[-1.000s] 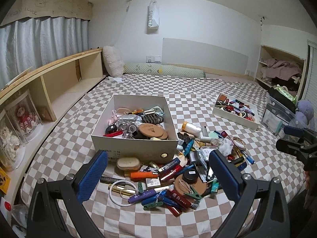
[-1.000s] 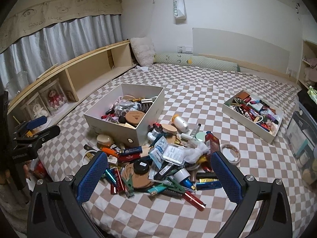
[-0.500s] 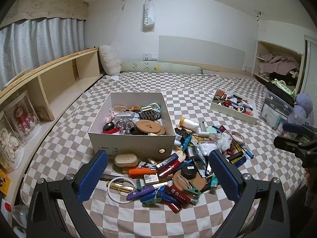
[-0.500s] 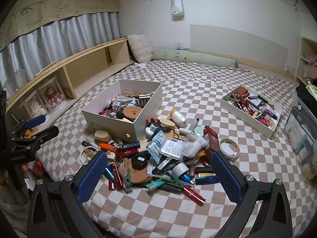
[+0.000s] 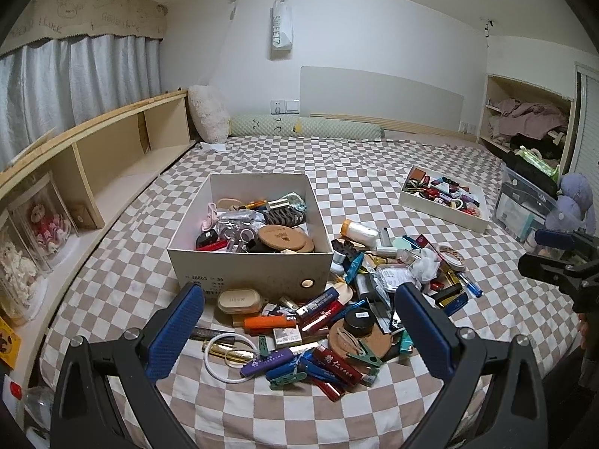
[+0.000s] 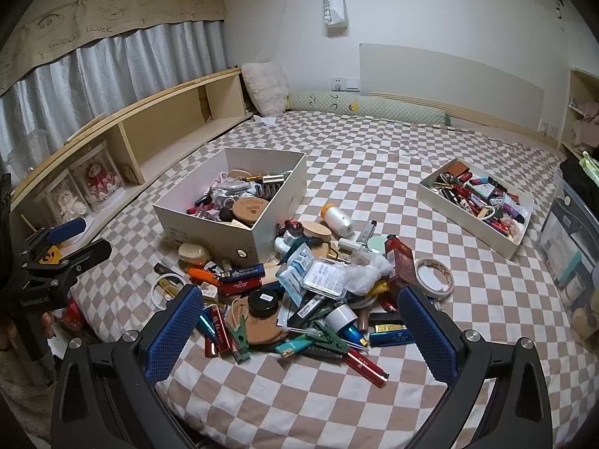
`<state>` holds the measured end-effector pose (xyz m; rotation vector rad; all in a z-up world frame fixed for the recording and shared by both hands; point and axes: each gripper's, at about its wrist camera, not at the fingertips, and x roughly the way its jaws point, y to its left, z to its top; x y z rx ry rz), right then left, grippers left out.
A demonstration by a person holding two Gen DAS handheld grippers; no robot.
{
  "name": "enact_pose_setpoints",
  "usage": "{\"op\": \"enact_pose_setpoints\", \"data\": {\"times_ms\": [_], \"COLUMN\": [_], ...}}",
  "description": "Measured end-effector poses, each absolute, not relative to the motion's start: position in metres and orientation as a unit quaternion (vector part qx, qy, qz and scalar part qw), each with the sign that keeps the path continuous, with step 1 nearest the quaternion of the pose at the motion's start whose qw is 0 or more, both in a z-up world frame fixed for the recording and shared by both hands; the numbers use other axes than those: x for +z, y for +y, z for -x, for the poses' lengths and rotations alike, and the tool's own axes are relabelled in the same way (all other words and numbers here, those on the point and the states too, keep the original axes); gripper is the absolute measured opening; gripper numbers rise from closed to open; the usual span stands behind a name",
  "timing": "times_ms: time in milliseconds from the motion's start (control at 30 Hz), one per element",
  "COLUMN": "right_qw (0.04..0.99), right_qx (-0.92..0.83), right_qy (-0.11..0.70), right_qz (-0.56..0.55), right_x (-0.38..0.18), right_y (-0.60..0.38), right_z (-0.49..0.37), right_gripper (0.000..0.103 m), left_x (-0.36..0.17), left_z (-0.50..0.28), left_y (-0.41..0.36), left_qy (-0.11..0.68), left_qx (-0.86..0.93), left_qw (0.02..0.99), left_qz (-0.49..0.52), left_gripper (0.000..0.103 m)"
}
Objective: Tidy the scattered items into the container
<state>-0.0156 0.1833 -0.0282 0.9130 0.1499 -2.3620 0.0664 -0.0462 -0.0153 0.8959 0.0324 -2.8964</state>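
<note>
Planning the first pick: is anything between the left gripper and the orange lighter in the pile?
Nothing visible. The left gripper is open above the bed's near edge, and the orange lighter lies exposed at the pile's near side, in front of the white box, with only open air between.

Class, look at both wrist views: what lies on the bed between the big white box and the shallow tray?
Only bare checkered bedsheet separates the big white box from the shallow tray; the right wrist view shows this best.
</note>
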Motion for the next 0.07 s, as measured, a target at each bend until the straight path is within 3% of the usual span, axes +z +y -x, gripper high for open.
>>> {"op": "enact_pose_setpoints", "data": {"times_ms": [67], "right_qw": [0.298], "right_qx": [-0.888], "right_qy": [0.057], "right_qz": [-0.344], "right_x": [-0.0285], "right_y": [0.1829], "right_z": [0.0155], "right_gripper": [0.103], "left_x": [-0.0146], "left_z": [-0.0665], "left_y": [-0.0458], "left_qy": [0.009], "left_qx": [-0.954], "left_qw": [0.057], "left_qz": [-0.293], "left_gripper": [0.102]}}
